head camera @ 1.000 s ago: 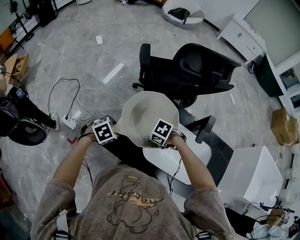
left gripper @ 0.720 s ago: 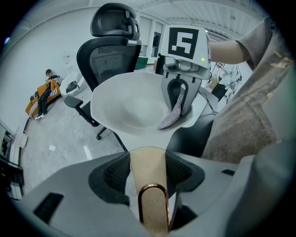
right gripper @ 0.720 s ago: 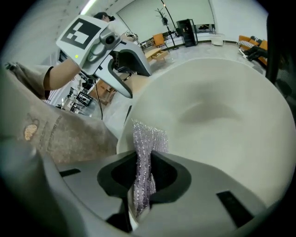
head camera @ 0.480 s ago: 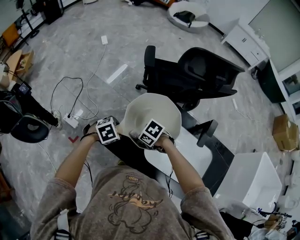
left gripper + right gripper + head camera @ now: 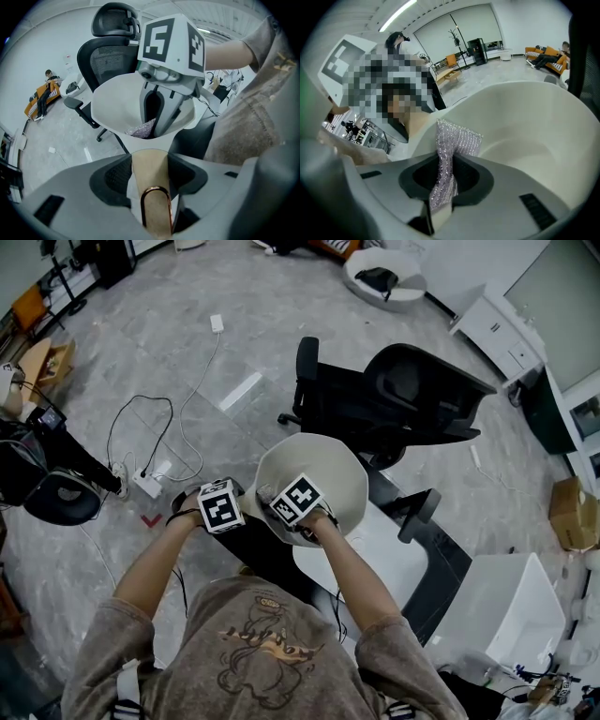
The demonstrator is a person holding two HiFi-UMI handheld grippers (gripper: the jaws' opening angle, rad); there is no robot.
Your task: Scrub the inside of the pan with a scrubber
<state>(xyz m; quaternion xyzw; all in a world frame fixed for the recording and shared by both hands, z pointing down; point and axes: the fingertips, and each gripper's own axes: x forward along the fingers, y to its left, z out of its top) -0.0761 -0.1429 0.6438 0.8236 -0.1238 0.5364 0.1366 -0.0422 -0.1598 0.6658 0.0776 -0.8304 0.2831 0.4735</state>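
One cream-coloured round pan [image 5: 323, 465] is in front of the person, above the near edge of one white surface [image 5: 380, 554]; one black mesh office chair [image 5: 394, 395] stands just beyond it. Two tongs are at the pan, each carrying one white cube with black square markers; from above, the left cube [image 5: 221, 506] and the right cube [image 5: 298, 501] are close side by side.

The left tongs [image 5: 149, 174] are clamped on the pan's single tan handle [image 5: 150, 161], the two dark pads pressing it from either side; one copper-coloured hanging loop [image 5: 154, 187] marks the handle's near end, and the bowl tilts up and away from these tongs.

The right tongs [image 5: 446, 177] reach down into the bowl and are closed tight on one glittery lilac knitted scrubber [image 5: 457, 140]; it is pinched at its lower part, and its free upper end fans out against the pan's pale inner wall, on the side nearest the handle.

Far behind, one person sits on one orange sofa [image 5: 44, 96].
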